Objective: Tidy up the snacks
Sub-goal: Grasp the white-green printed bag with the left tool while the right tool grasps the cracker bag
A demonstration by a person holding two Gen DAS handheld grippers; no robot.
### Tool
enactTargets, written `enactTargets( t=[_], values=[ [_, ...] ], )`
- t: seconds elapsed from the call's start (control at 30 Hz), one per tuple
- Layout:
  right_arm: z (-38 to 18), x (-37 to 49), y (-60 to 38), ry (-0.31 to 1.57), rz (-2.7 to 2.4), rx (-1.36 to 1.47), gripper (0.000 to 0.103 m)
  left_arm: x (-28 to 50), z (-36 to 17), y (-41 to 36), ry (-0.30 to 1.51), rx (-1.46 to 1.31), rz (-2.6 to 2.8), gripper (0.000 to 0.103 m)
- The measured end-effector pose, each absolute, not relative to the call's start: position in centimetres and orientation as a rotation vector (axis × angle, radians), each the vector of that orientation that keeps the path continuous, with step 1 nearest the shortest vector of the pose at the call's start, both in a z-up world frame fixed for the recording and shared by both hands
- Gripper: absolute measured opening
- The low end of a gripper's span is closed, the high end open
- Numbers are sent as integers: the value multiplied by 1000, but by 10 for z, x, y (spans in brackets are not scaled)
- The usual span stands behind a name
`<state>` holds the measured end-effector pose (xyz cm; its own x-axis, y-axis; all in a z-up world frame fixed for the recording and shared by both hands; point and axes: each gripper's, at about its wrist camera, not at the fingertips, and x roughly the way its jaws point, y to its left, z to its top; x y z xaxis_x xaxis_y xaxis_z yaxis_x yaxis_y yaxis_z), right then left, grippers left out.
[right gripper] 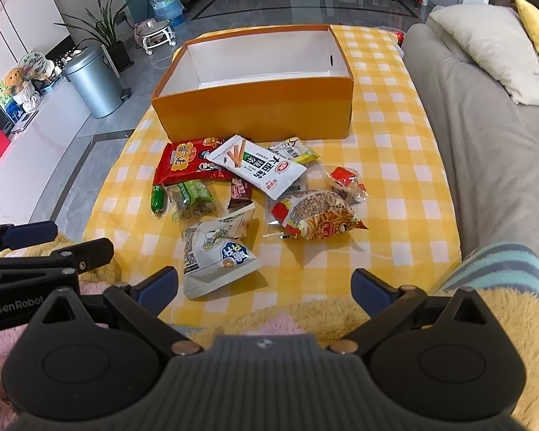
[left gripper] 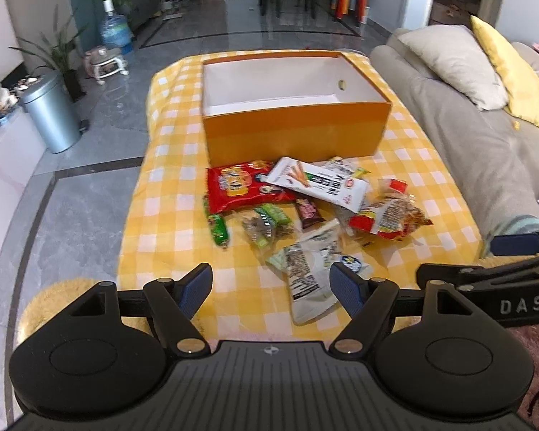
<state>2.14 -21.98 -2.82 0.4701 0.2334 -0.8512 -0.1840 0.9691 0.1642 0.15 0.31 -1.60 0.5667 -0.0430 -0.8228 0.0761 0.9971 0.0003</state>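
Observation:
An empty orange box (left gripper: 294, 133) (right gripper: 255, 111) with a white inside stands on the yellow checked cloth (left gripper: 169, 194) (right gripper: 388, 194). In front of it lie several snack packs: a red bag (left gripper: 240, 186) (right gripper: 183, 161), a white stick-snack pack (left gripper: 319, 183) (right gripper: 258, 165), a noodle bag (left gripper: 388, 219) (right gripper: 316, 215), a green sausage (left gripper: 217, 230) (right gripper: 157, 197) and a grey-white pouch (left gripper: 309, 269) (right gripper: 215, 251). My left gripper (left gripper: 271, 283) hovers open over the near edge, the pouch partly between its fingers but untouched. My right gripper (right gripper: 264, 285) is open and holds nothing.
A grey sofa (left gripper: 467, 136) (right gripper: 485, 136) with cushions runs along the right. A metal bin (left gripper: 52, 115) (right gripper: 95, 79), plants and a water bottle (left gripper: 115, 28) stand on the floor to the left. Fluffy yellow fabric (right gripper: 305, 316) lies under the grippers.

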Motion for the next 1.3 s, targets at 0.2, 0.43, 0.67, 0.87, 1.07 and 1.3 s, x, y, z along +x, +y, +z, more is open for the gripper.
enactTargets(
  t=[0.2,0.43,0.67,0.87,1.07,1.3],
  values=[
    [-33,32,-226,1047,260,57,99,18,-18,4,1033,-14,-145,81],
    [-43,55,-238,1012,261,19,94,46,-24,3,1089,-106,-187,68],
    [-65,91,-245,996,305,-60,82,83,-49,-6,1181,-156,-167,66],
    [-87,112,-244,991,327,-92,82,103,-82,-9,1275,-167,-96,67],
    [-106,120,-247,996,321,-90,82,113,-109,-16,1358,-156,-54,74],
    [-123,130,-254,1045,334,-24,74,124,-131,-26,1458,-167,-39,79]
  ],
)
